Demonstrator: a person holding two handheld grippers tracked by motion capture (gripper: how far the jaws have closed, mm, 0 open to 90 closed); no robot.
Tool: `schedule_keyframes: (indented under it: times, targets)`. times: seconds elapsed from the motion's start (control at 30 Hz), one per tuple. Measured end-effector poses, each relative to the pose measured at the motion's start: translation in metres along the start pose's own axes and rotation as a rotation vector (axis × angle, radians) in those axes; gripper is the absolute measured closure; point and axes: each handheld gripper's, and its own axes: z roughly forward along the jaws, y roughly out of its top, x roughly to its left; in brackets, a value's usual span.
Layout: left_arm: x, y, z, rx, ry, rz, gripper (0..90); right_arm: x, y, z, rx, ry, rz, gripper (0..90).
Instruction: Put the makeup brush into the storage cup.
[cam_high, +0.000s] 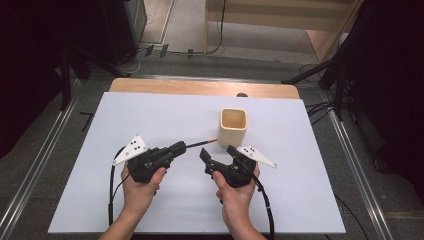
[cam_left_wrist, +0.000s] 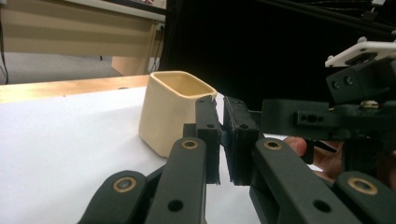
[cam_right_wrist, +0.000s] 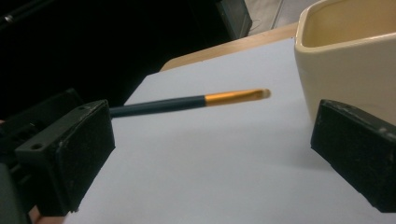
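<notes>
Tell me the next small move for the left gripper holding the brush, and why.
Probably carry the brush forward and tip it up over the cream cup. The left gripper is shut on its dark handle, the orange end points at the cup but stops short of it, and the right gripper stands open, holding nothing.

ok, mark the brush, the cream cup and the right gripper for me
brush (cam_right_wrist: 231, 97): right gripper view, on its gold ferrule.
cream cup (cam_high: 233, 134): high view, on the near outer wall.
right gripper (cam_high: 219, 151): high view, midway between its open fingertips.
</notes>
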Motion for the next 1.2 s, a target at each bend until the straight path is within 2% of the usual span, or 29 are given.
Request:
schedule_keyframes:
  times: [0.1, 0.3, 0.43, 0.47, 0.5, 0.6, 0.67, 0.83, 0.87, 0.9, 0.93, 0.97, 1.0, 1.07, 1.1, 1.13, 1.2]
  targets:
    - [-0.003, -0.004, 0.003, -0.008, 0.002, 0.012, 86.3, 0.000, 0.000, 0.000, 0.007, 0.006, 0.044, 3.6]
    - [-0.007, -0.009, 0.006, -0.021, -0.014, 0.013, 86.3, -0.007, 0.001, 0.002, 0.032, 0.017, 0.173, 6.9]
    - [-0.010, -0.011, 0.008, -0.023, -0.026, 0.024, 86.3, -0.014, -0.002, 0.006, 0.054, 0.047, 0.251, 13.9]
    - [-0.010, -0.011, 0.008, -0.023, -0.026, 0.024, 86.3, -0.014, -0.002, 0.006, 0.054, 0.047, 0.251, 13.9]
    - [-0.012, -0.012, 0.010, -0.021, -0.027, 0.029, 86.3, -0.016, -0.003, 0.007, 0.059, 0.066, 0.285, 15.5]
    - [-0.014, -0.014, 0.011, -0.017, -0.032, 0.039, 86.3, -0.017, -0.002, 0.006, 0.051, 0.082, 0.312, 17.8]
    - [-0.015, -0.015, 0.011, -0.019, -0.030, 0.045, 86.3, -0.017, -0.001, 0.005, 0.041, 0.082, 0.310, 20.2]
    - [-0.017, -0.015, 0.012, -0.019, -0.042, 0.055, 86.3, -0.020, -0.001, 0.008, 0.059, 0.092, 0.345, 28.4]
    - [-0.018, -0.016, 0.013, -0.020, -0.044, 0.065, 86.3, -0.022, -0.002, 0.009, 0.067, 0.111, 0.362, 33.3]
    - [-0.018, -0.016, 0.013, -0.020, -0.044, 0.065, 86.3, -0.022, -0.002, 0.009, 0.067, 0.111, 0.362, 33.3]
    - [-0.020, -0.016, 0.014, -0.023, -0.040, 0.074, 86.3, -0.022, -0.002, 0.009, 0.064, 0.116, 0.369, 38.8]
    - [-0.020, -0.016, 0.014, -0.023, -0.040, 0.074, 86.3, -0.023, -0.003, 0.009, 0.062, 0.121, 0.372, 40.5]
    - [-0.020, -0.017, 0.014, -0.008, -0.038, 0.081, 86.2, -0.025, -0.003, 0.009, 0.058, 0.131, 0.377, 43.9]
    - [-0.020, -0.018, 0.017, 0.052, -0.049, 0.075, 84.8, -0.028, -0.002, 0.008, 0.043, 0.170, 0.387, 58.2]
    - [-0.020, -0.018, 0.020, 0.069, -0.056, 0.079, 75.8, -0.028, -0.001, 0.007, 0.029, 0.178, 0.373, 72.8]
    - [-0.019, -0.019, 0.023, 0.087, -0.047, 0.078, 59.6, -0.029, -0.001, 0.005, 0.007, 0.187, 0.333, 83.1]
    - [-0.019, -0.019, 0.025, 0.127, 0.014, 0.105, 33.2, -0.028, 0.003, 0.002, -0.036, 0.209, 0.211, 84.3]
